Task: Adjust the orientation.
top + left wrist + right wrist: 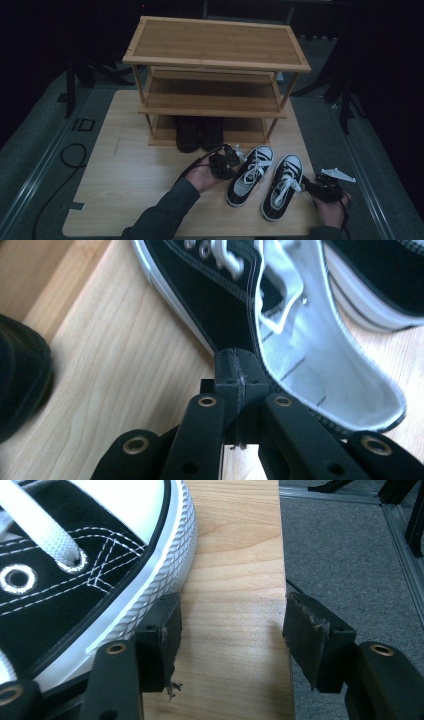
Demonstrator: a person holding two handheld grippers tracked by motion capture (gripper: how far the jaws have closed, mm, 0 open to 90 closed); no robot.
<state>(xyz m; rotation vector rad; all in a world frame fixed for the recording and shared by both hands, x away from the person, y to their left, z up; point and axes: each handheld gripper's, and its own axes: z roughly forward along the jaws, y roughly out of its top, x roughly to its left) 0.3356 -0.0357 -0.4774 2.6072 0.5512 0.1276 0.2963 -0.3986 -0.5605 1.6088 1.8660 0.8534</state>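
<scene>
We count two black-and-white sneakers on the bench (125, 165) before the three-tier rack (215, 55), and two dark shoes (199, 134) on its lowest shelf. Grey carpet surrounds. The left tongs (237, 371) are pinched together against the left sneaker (250, 175); the right tongs (230, 630) stand apart beside the right sneaker (282, 186).

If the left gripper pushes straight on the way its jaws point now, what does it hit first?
The left gripper, jaws shut, already sits at the side of the left black canvas sneaker with white laces. Going straight on, it would probably press into that shoe's black side panel near the collar first; depth is hard to judge.
</scene>
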